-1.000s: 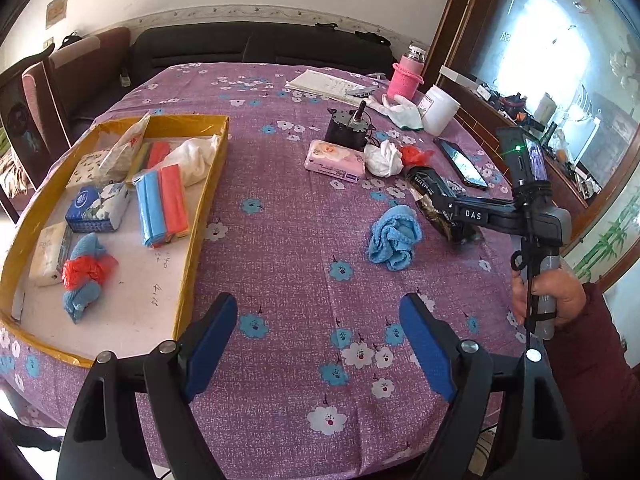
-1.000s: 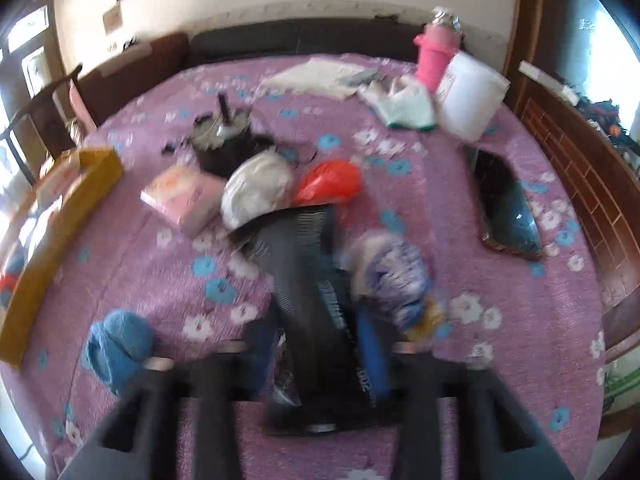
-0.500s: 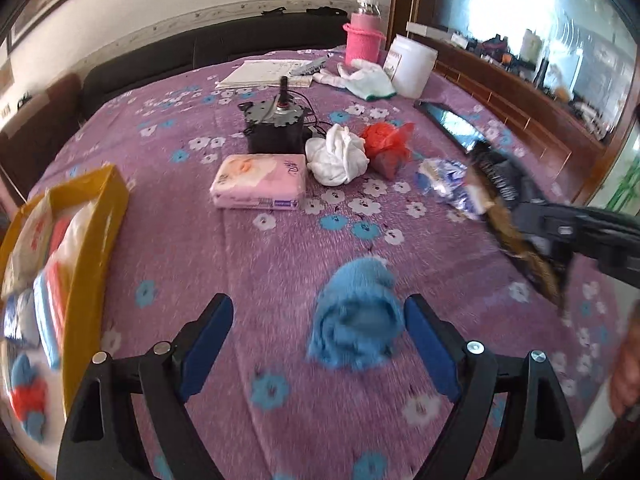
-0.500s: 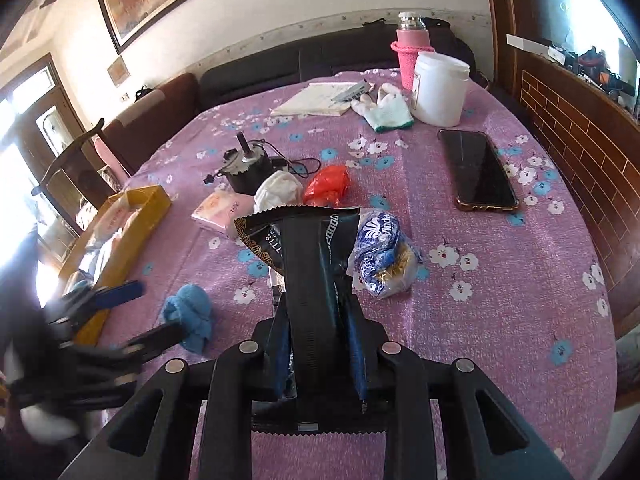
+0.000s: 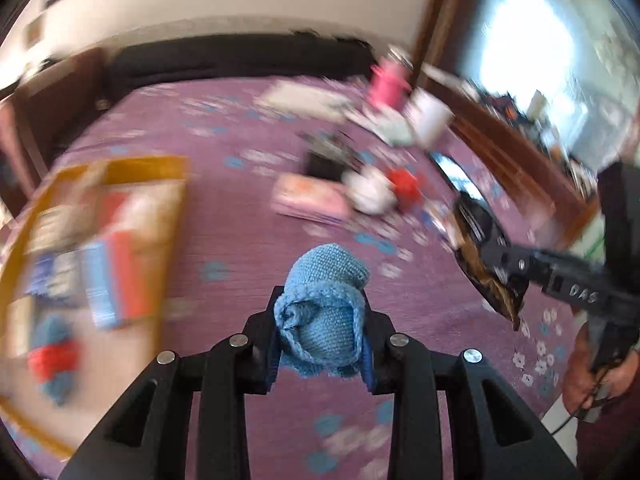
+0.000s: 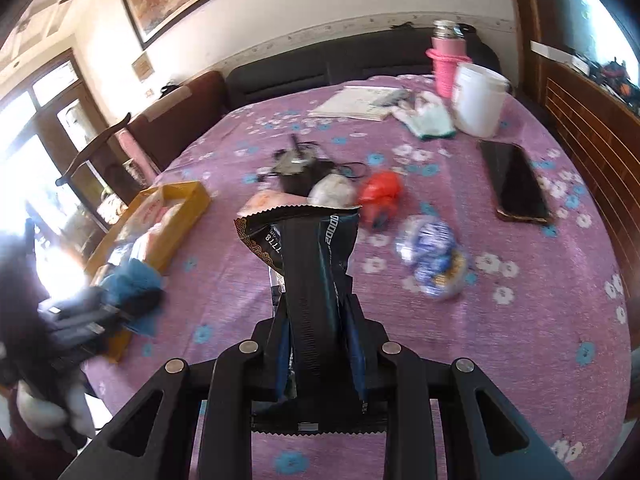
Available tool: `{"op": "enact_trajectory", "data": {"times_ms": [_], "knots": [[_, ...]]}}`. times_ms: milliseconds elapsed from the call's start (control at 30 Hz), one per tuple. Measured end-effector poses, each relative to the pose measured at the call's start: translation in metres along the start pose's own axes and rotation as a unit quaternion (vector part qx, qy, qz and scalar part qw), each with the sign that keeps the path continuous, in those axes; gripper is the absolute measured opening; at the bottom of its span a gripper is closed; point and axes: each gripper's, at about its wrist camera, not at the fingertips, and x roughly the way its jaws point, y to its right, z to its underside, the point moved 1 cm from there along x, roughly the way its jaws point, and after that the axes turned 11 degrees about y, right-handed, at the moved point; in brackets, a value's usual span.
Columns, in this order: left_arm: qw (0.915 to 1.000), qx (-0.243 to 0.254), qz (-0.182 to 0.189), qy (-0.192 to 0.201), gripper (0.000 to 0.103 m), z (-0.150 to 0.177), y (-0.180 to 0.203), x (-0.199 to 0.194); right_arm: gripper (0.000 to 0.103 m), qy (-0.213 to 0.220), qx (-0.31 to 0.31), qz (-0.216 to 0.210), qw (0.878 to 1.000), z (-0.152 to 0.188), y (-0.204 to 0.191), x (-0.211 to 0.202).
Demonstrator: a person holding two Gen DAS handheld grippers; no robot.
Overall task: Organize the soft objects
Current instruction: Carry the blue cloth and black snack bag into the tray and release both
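The left tool (image 5: 320,336) has just closed on the rolled blue knitted cloth (image 5: 326,304), lifted clear of the purple tabletop (image 5: 248,248). The right tool (image 6: 320,344) pinches a crinkled black snack packet (image 6: 308,264). The yellow tray (image 5: 160,162) already holds several soft items; the pink tissue pack (image 5: 310,198), white bundle (image 5: 370,190) and red bundle (image 5: 404,184) remain outside it.

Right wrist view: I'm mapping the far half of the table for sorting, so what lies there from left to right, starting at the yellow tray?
yellow tray → black gadget with cable → white bundle → red bag → phone
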Motion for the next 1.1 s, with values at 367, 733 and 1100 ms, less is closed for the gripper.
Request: {"op": "enact_trajectory", "data": {"times_ms": [367,733,1100], "knots": [[0.9702,-0.125,-0.206,-0.025,0.031,0.037,-0.206,-0.066,0.027,-0.036,-0.049,-0.121,0.991,-0.009,-0.131,0.036],[0.9726,-0.127,-0.192,-0.03,0.079,0.053,-0.22,-0.056,0.027,-0.159,-0.058,-0.197,0.966,0.023,-0.272,0.131],[0.9592,-0.223,-0.151,0.086,0.079,0.046,-0.245,-0.124,0.027,-0.193,-0.032,-0.243,0.95,0.032,-0.307,0.155]]}}
